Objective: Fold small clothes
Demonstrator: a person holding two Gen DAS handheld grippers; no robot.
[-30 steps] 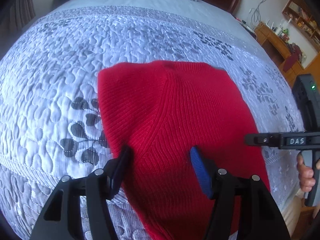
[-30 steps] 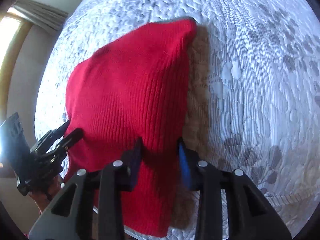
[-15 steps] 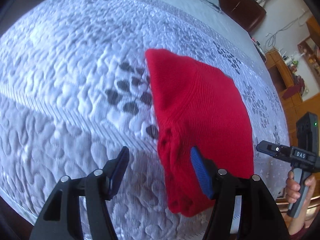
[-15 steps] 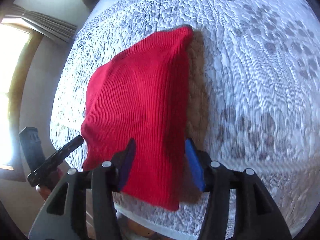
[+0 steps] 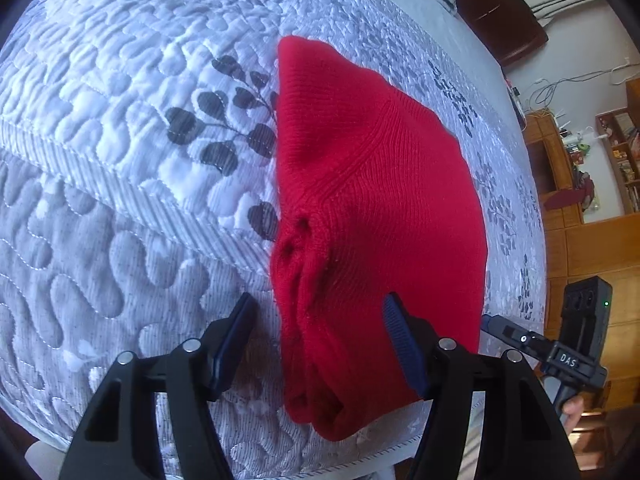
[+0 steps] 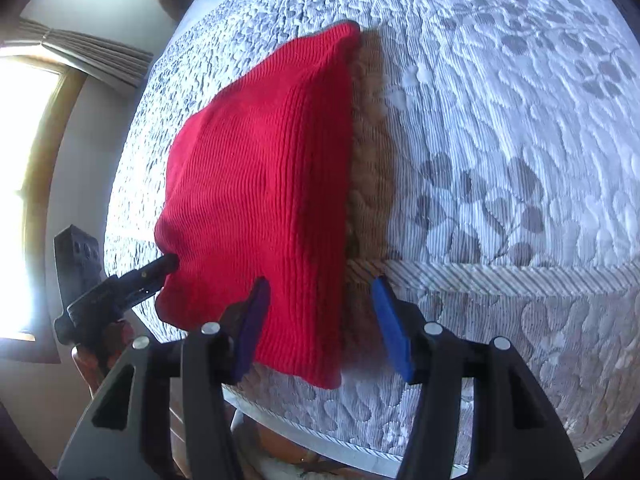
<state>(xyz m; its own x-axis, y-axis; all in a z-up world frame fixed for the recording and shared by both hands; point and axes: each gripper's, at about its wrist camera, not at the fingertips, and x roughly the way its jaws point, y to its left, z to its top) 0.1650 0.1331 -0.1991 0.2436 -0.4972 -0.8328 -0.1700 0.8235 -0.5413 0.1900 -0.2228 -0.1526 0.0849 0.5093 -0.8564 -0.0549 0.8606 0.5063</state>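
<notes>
A folded red knit garment [image 5: 372, 208] lies on the white quilted bedspread [image 5: 120, 160] near the bed's front edge. It also shows in the right wrist view [image 6: 264, 200]. My left gripper [image 5: 320, 340] is open, its jaws straddling the garment's near left edge with its stacked folds. My right gripper [image 6: 320, 332] is open, its jaws either side of the garment's near right edge. Neither jaw pair closes on the cloth. Each gripper shows in the other's view, the right one [image 5: 560, 356] and the left one [image 6: 120, 284].
The bedspread [image 6: 500, 140] has grey leaf patterns and a ribbed band near the front edge. A dark headboard [image 5: 500, 12] and wooden shelves [image 5: 592, 160] stand at the far right. A window with curtains [image 6: 60, 80] is at the left.
The right gripper's jaws have opened and let go of the garment's edge. The left gripper has shifted left and now straddles the garment's left edge. The garment lies flat.
</notes>
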